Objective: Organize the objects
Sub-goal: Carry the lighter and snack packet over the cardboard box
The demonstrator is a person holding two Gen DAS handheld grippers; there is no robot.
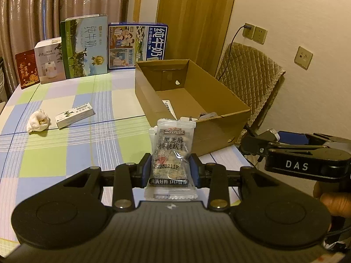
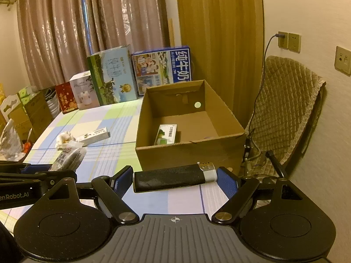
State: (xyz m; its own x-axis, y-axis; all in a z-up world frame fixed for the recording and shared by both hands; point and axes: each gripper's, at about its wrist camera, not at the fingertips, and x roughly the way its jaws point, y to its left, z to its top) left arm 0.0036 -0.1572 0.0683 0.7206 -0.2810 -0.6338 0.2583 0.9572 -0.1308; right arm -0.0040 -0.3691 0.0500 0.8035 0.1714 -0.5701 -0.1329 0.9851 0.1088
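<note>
Curtain (image 2: 72, 32) behind table; quilted chair (image 2: 285, 109) by wall; sockets (image 2: 288, 40).

The cardboard box's (image 1: 197, 135) near wall hides most of its contents; small print on the snack packet (image 1: 172, 155) is unreadable.

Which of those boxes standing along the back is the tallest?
The green milk carton with cows in a meadow; it rises above the blue milk carton, white box and red box.
</note>
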